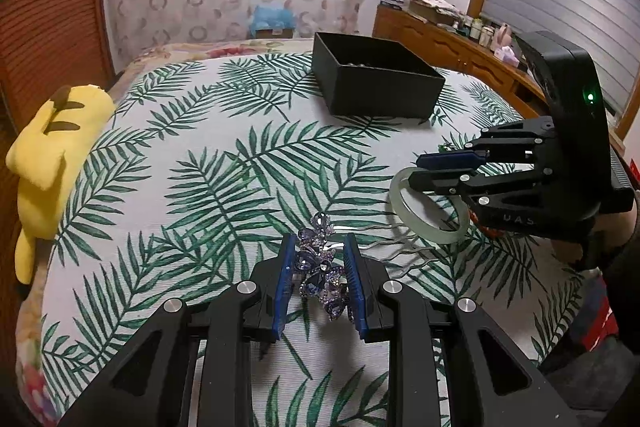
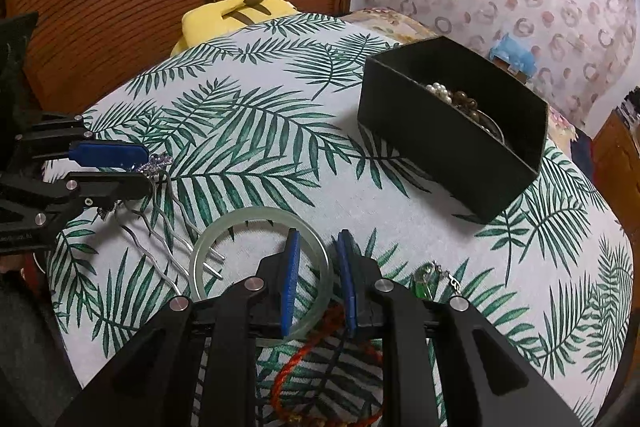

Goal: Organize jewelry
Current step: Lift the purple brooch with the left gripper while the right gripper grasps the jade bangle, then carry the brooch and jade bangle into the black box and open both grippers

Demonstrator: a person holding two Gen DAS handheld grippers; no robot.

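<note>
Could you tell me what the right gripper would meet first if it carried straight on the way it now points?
Most likely the pale green bangle, whose rim sits between the right gripper fingers; just beyond is the leaf-print cloth. Depth is unclear.

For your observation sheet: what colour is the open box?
Black box, clearest in the right wrist view.

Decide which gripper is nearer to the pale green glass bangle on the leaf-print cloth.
Right. The right gripper straddles the pale green glass bangle's rim; the left gripper sits beside it, closed on the purple jewelled hair comb.
</note>
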